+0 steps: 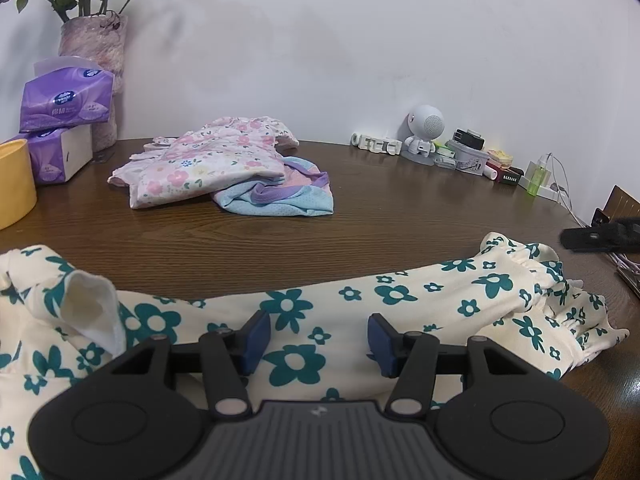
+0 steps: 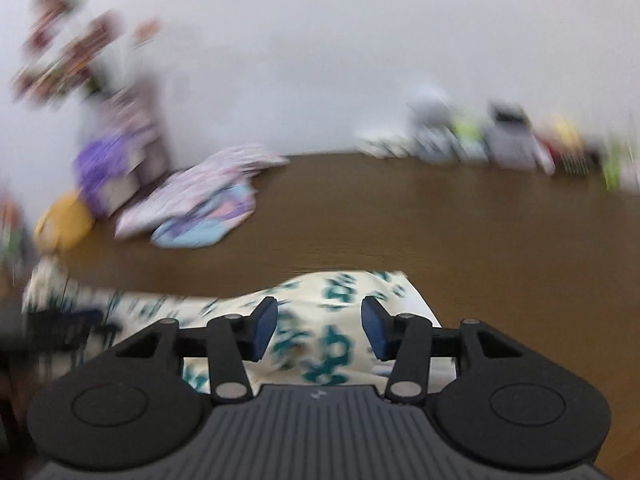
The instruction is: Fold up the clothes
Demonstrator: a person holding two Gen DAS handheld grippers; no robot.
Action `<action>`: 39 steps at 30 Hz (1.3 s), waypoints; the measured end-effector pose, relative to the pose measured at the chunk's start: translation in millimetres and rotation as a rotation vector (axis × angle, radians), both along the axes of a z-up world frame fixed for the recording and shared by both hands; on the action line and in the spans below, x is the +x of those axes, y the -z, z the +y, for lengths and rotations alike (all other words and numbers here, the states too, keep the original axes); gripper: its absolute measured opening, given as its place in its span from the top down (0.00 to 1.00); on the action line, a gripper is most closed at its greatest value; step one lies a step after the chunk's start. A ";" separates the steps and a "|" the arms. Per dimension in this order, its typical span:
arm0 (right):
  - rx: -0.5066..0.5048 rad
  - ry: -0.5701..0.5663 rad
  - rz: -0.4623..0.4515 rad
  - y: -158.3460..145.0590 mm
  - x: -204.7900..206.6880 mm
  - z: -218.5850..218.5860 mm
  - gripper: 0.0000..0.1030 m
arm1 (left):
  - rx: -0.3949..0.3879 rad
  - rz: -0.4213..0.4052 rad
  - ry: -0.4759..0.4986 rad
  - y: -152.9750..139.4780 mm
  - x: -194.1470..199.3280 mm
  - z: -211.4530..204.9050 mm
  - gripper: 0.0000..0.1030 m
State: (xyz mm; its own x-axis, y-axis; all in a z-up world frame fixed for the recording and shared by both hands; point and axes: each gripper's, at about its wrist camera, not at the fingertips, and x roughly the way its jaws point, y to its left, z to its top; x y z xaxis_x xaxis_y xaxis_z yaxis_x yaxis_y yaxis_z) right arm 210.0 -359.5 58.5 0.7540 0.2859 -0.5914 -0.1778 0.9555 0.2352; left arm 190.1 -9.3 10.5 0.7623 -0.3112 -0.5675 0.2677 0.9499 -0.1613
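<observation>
Although the cream garment with teal flowers [image 1: 360, 300] lies stretched across the near edge of the wooden table [image 1: 400, 208], it is judged only partly folded: one long band of cloth runs from side to side, a white inner corner [image 1: 92, 312] stands turned up at one end, and the ruffled hem [image 1: 560, 292] at the other end is bunched and loose. Further folds and smoothing remain to be done.

The left gripper [image 1: 318, 340] hangs just above the cloth with its blue pads set about halfway apart; nothing is between them. The right gripper [image 2: 319, 330] likewise shows a clear gap between its pads, with the flowered cloth below them and not pinched. That view is heavily blurred, so contact with the fabric cannot be confirmed.

Count of clothing: three pieces. One is the flowered garment in work. Two more, a pink floral piece [image 1: 200, 164] and a blue and purple piece [image 1: 280, 196], lie touching in a loose heap at the far side, apparently not yet folded.

Other items: two purple tissue packs [image 1: 66, 108], stacked; one yellow tub [image 1: 14, 180]; one vase of flowers [image 1: 96, 44]; assorted small articles along the wall, not countable.
</observation>
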 end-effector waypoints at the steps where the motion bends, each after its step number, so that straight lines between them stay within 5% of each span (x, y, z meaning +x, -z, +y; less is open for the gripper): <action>1: 0.047 0.037 0.042 6.7 9.8 -8.3 0.54 | 0.000 0.000 0.000 0.1 0.0 -0.2 0.49; 7: 0.200 0.101 0.194 46.8 31.0 -26.1 0.62 | -0.006 0.001 0.002 -0.1 -0.5 0.0 0.48; 9: 0.241 0.072 0.215 54.4 30.3 -22.5 0.93 | -0.007 0.001 0.002 -0.3 -0.5 0.2 0.48; 11: 0.286 0.058 0.210 54.8 27.6 -23.0 0.96 | -0.009 0.002 0.002 -0.4 -0.6 0.3 0.48; 15: 0.224 0.092 0.092 29.4 15.4 -31.5 0.97 | -0.010 0.003 0.002 -0.7 0.1 0.4 0.48; 20: 0.111 0.074 0.048 12.7 5.3 -23.7 0.97 | -0.009 0.003 0.002 -1.2 0.3 0.4 0.48; 30: -0.123 0.100 0.042 40.0 -8.0 5.3 0.95 | -0.009 0.003 0.002 -1.1 1.1 0.5 0.48; 36: -0.183 0.203 -0.101 19.1 -23.1 9.0 0.81 | -0.007 0.003 0.003 -1.3 0.8 -0.1 0.47; 39: -0.158 0.113 -0.204 0.7 -37.6 28.8 0.73 | -0.001 0.002 0.006 -1.4 0.7 -1.0 0.46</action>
State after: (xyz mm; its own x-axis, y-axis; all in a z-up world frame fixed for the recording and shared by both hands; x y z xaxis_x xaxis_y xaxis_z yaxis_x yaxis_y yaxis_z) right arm 172.3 -330.7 57.8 0.8840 0.1094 -0.4546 -0.0963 0.9940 0.0518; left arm 190.8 -10.3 12.0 0.7594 -0.3165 -0.5685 0.2730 0.9481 -0.1631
